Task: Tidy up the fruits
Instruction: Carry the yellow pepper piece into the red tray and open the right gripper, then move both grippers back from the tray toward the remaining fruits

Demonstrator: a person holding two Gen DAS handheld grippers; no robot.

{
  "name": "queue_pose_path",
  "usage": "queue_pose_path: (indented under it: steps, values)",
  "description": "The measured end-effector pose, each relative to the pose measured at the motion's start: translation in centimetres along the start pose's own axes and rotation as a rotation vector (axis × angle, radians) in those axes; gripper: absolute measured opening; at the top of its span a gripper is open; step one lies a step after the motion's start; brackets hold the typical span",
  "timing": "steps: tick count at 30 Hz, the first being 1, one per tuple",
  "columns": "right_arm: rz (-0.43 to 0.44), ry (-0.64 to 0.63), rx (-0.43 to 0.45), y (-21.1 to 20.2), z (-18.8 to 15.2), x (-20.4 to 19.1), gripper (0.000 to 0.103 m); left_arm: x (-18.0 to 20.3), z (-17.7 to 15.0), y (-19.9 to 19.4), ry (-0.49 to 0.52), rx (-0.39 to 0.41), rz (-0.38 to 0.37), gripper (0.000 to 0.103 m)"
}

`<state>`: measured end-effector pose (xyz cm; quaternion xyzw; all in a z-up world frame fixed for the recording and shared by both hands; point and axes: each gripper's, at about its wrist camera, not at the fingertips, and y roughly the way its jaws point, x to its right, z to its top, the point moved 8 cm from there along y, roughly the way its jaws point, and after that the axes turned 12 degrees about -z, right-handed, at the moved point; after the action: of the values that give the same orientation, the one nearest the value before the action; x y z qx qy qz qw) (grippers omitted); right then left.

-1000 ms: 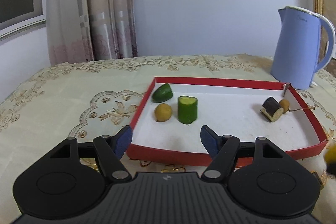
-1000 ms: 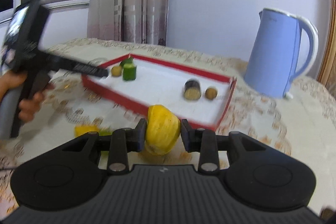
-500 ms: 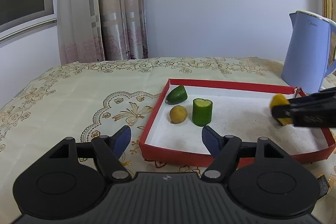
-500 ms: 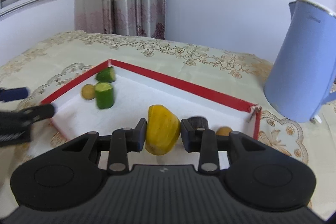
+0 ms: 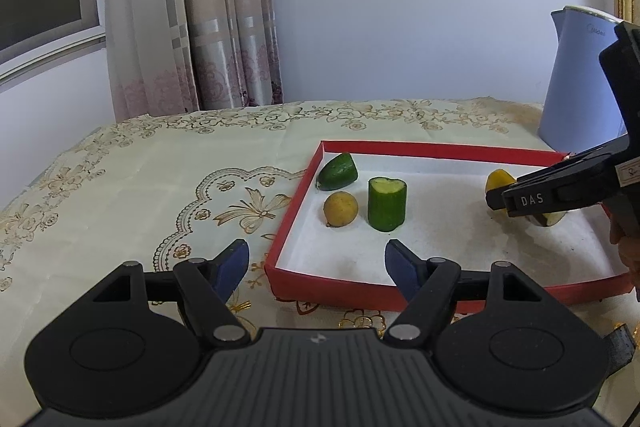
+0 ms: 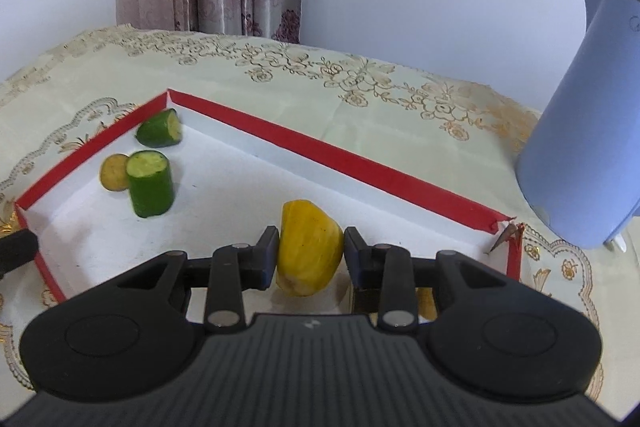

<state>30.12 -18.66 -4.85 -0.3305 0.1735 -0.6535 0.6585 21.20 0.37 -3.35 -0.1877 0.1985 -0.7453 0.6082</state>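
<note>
— Where's the fruit now?

— My right gripper [image 6: 310,255] has the yellow fruit piece [image 6: 309,251] pinched between its pads, over the right end of the red tray [image 6: 326,151], well apart from the cucumber chunk [image 6: 150,183]. My left gripper [image 5: 316,263] gapes empty at the tray's near rim.

— The risk?

— I think its rounded skin could slip as I let go and roll against the tray wall.

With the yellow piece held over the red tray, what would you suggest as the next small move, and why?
Probably lower the right gripper a little and open it. Its pads are shut on the yellow fruit piece, which hangs above bare white floor of the red tray, apart from the cucumber chunk. The left gripper is open and empty.
</note>
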Motion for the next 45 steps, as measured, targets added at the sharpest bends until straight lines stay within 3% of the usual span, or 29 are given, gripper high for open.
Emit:
queue_pose_path:
  steps: [3,6,8,14,18,22,26,30,34,38,41,45]
  values:
    - [-0.005,-0.01,-0.003,0.2,-0.2,-0.1,0.033,0.0,0.0,0.1,-0.003,-0.004,-0.004,0.075]
    - [-0.006,0.008,0.012,0.0,0.0,0.0,0.046,0.1,-0.1,0.1,0.004,-0.003,-0.003,0.075]
    - [-0.001,0.034,0.041,-1.0,0.0,0.2,0.046,0.1,-0.1,0.1,0.007,-0.001,0.0,0.075]
    - [-0.006,0.1,0.183,-7.1,-1.7,1.9,0.065,0.1,-0.2,0.3,0.007,-0.006,-0.006,0.075]
    - [-0.034,0.148,0.269,-11.8,-4.3,3.0,0.082,0.4,-0.2,0.3,0.025,-0.006,-0.005,0.075]
    - [-0.034,0.186,0.311,-15.6,-8.2,3.3,0.089,0.5,-0.5,0.6,0.027,-0.018,-0.008,0.075]
    - [-0.013,0.297,0.311,-16.6,-11.9,3.9,0.09,0.9,-0.6,0.6,0.045,-0.022,-0.016,0.075]
    - [-0.004,0.359,0.281,-16.0,-13.3,4.5,0.09,1.3,-0.5,0.1,0.056,-0.021,-0.024,0.075]
    - [0.029,0.387,0.28,-15.3,-13.8,4.5,0.093,2.2,-2.1,-1.3,0.056,-0.064,-0.104,0.08]
    - [0.055,0.406,0.283,-15.3,-14.0,4.6,0.094,4.1,-4.1,-2.9,0.137,-0.085,-0.153,0.083]
    - [0.063,0.426,0.291,-15.5,-14.1,4.9,0.094,5.6,-5.2,-3.1,0.221,-0.097,-0.138,0.084]
    - [0.072,0.44,0.298,-15.6,-14.1,5.1,0.097,5.9,-5.7,-2.9,0.294,-0.091,-0.061,0.086]
